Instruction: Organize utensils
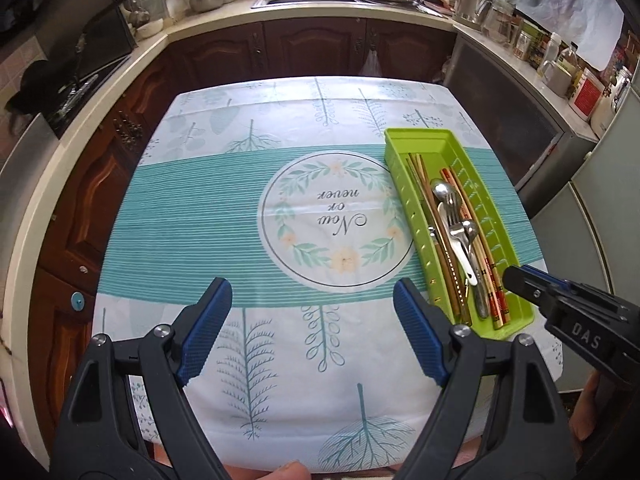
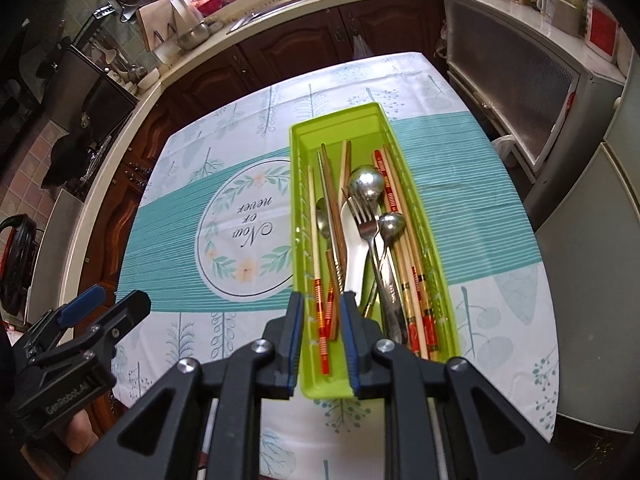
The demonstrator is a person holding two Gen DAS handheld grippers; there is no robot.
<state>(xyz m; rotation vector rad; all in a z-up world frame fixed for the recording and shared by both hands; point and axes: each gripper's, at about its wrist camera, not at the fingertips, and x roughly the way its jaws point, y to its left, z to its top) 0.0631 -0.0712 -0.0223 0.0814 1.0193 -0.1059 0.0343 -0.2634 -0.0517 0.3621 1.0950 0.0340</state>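
Two grippers were over the table [image 1: 280, 240], and the right gripper [image 2: 320, 336] was plainly the nearer to the work: it hung just above the near end of the green tray [image 2: 298, 200], its fingers a narrow gap apart with the red-banded ends of two chopsticks [image 2: 323, 320] showing between them. Whether the pads were touching those chopsticks or only framing them from above could not be told from the wrist view. The left gripper [image 1: 312, 332] was spread wide over the bare cloth near the front edge of the table, holding nothing, with the tray off to its right.

That tray sat toward the right edge of the table, its long axis running from the near edge toward the far one, leaning a little leftward at the far end. Everything in it lay roughly along that same axis: the chopsticks, a fork [image 2: 366, 216] with its tines pointing away, a large spoon [image 2: 366, 182] and a smaller spoon [image 2: 391, 222] with bowls at the far end, and a white spoon [image 2: 354, 256] underneath. The handles therefore pointed back at the right gripper, so the gap between its fingers lay across the chopsticks' length, which looked the proper line for a pinch near their ends
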